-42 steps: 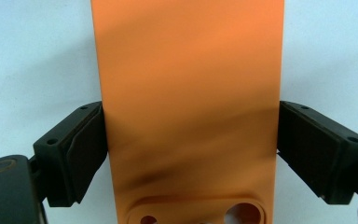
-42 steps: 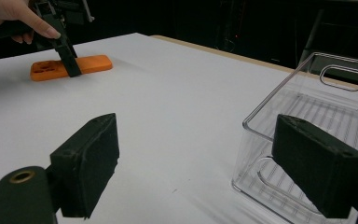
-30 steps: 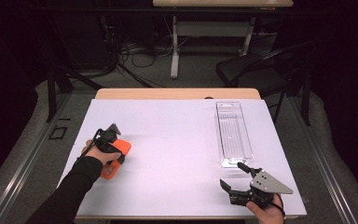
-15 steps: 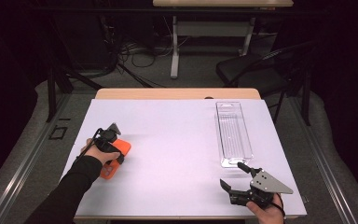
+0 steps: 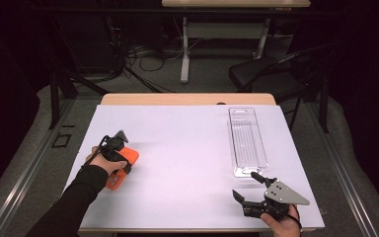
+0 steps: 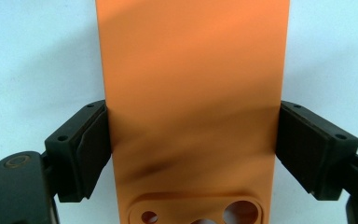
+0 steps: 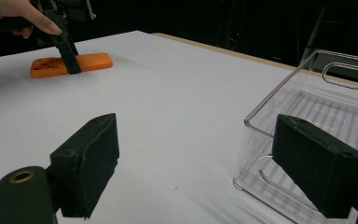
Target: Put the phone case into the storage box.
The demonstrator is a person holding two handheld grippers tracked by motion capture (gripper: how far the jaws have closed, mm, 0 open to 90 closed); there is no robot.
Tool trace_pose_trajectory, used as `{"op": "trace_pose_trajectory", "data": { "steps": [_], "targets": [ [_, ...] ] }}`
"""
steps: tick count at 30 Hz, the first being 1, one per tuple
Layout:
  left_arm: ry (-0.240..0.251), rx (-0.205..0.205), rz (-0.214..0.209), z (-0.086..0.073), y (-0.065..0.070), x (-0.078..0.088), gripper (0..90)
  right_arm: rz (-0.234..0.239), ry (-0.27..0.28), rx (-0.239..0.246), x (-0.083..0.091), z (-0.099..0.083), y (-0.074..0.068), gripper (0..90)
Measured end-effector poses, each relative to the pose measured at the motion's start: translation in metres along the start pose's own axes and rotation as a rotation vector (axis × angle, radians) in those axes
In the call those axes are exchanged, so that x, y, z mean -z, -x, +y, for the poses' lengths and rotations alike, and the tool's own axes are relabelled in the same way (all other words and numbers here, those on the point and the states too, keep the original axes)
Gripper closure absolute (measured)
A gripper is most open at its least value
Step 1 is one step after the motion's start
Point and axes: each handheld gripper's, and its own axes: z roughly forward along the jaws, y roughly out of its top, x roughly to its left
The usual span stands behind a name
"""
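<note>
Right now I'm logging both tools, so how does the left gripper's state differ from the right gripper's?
The left gripper has its jaws on both long edges of the orange phone case lying flat on the table; the right gripper stands open with nothing between its jaws. The left one points down at the case; the right one points roughly level, beside the clear plastic tray. Both have black jaws.

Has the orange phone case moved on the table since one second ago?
No. The orange phone case lies at the same place relative to the table's left edge, with the left gripper closed on it.
</note>
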Motion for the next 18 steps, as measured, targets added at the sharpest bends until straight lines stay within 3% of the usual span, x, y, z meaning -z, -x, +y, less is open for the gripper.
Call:
{"op": "trace_pose_trajectory", "data": {
  "steps": [18],
  "targets": [
    [0.02, -0.034, 0.005, -0.0005, -0.0002, 0.0068, 16.2, -0.001, 0.0, 0.002, -0.0004, -0.0004, 0.0002, 14.3]
  ]
}}
